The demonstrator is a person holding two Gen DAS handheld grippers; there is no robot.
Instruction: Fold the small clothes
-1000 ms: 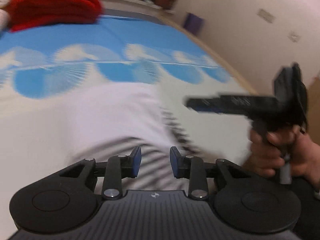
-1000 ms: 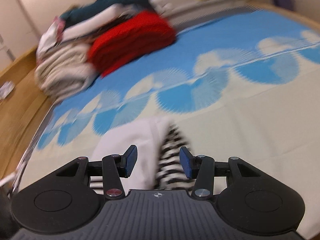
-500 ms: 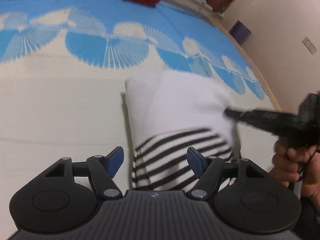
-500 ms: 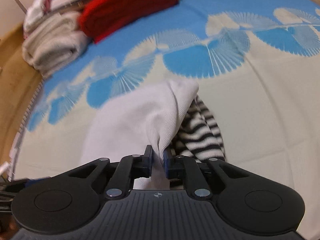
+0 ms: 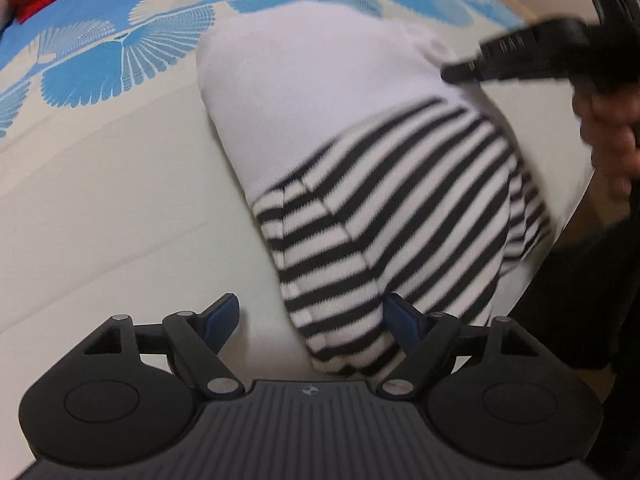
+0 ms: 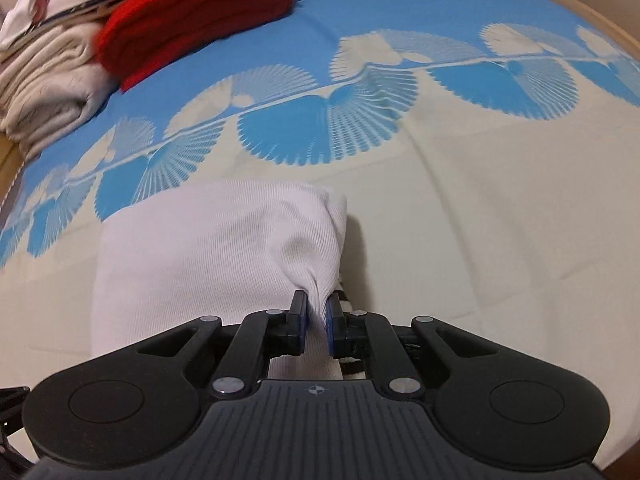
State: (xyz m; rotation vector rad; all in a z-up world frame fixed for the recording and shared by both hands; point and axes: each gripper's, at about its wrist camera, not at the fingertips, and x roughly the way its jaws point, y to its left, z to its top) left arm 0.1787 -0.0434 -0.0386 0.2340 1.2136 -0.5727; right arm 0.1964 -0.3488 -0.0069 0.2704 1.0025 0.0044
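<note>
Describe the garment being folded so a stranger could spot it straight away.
On the cream and blue fan-patterned bedspread, well forward of the stacked folded clothes, lies the small garment. The right gripper pinches its white edge. Unlike the red and beige pieces, it is white with a black-striped part.

1. The left gripper (image 5: 310,320) sits at the lower centre of its own view, pointing steeply down, its jaws spreading apart.
2. The right gripper (image 6: 316,320) sits at lower centre of its view, jaws pinched together on white fabric.
3. A hand (image 5: 612,140) holds the right gripper at the right edge of the left view.
</note>
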